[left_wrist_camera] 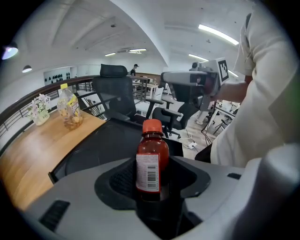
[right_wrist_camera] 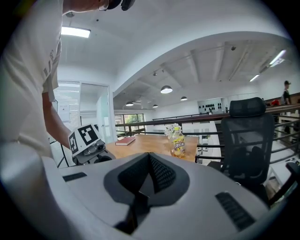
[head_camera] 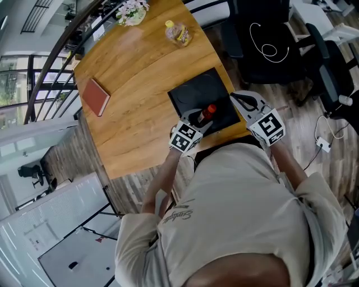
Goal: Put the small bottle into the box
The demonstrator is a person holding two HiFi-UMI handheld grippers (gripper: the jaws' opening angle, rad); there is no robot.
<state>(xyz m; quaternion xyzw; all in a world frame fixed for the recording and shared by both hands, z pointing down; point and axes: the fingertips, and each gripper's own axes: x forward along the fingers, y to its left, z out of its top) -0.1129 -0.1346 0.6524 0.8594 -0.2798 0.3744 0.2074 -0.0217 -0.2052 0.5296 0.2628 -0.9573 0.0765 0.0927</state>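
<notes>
The small bottle [head_camera: 208,112] has a red cap, dark red contents and a white barcode label. It stands upright between the jaws of my left gripper [head_camera: 201,120], which is shut on it, over the near part of the black box [head_camera: 201,91]. In the left gripper view the bottle [left_wrist_camera: 152,152] fills the centre, gripped low on its body by the left gripper [left_wrist_camera: 152,185], with the box [left_wrist_camera: 91,145] behind it. My right gripper [head_camera: 240,99] hovers by the box's right corner. In its own view the right gripper [right_wrist_camera: 149,174] is shut with nothing between its jaws.
The box sits on a wooden table [head_camera: 140,73] near its front right edge. A red book [head_camera: 96,96] lies at the left; a yellow bottle [head_camera: 178,33] and flowers [head_camera: 132,11] stand at the far end. Black office chairs [head_camera: 269,39] stand right of the table.
</notes>
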